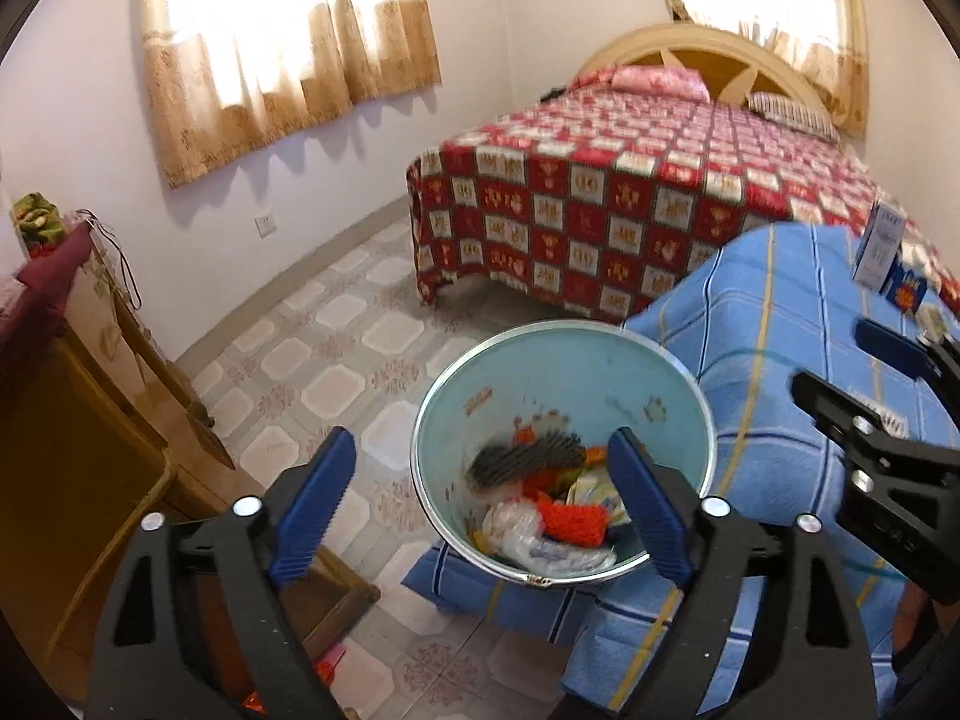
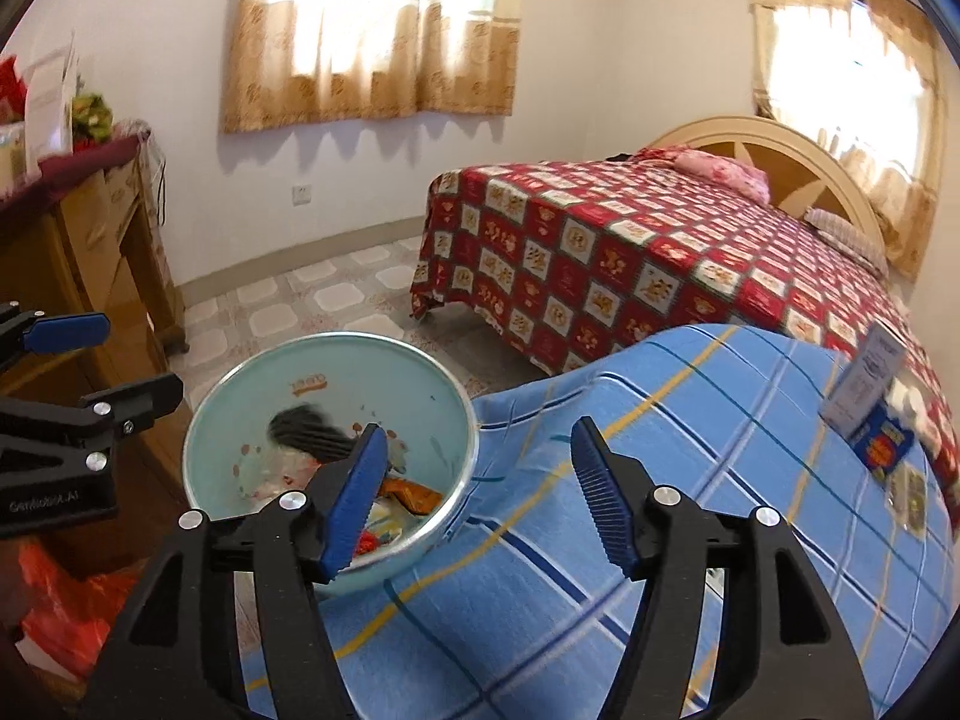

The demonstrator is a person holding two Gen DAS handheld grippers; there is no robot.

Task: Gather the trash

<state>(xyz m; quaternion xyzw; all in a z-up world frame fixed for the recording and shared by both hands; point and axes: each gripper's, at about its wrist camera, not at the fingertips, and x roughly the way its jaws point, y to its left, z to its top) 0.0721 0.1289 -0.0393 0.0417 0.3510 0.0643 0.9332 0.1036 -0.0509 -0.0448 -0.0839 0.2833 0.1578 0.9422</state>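
Observation:
A light blue bin (image 1: 600, 372) stands on the floor beside a table with a blue plaid cloth (image 1: 780, 360). Inside lie several pieces of trash: a dark ribbed item (image 1: 528, 459), an orange-red piece (image 1: 570, 519) and clear plastic (image 1: 516, 525). My left gripper (image 1: 480, 510) is open and empty, above the bin's near side. My right gripper (image 2: 480, 498) is open and empty, over the bin (image 2: 252, 372) rim and the cloth (image 2: 690, 480) edge. It also shows at the right of the left wrist view (image 1: 870, 384). The left gripper also shows at the left of the right wrist view (image 2: 102, 360).
Small boxes (image 2: 870, 402) and packets stand on the far right of the cloth. A bed with a red patterned cover (image 2: 630, 252) lies behind. A wooden cabinet (image 2: 78, 252) stands at the left, with a red plastic bag (image 2: 66, 606) on the floor. Tiled floor (image 1: 336, 336) lies between.

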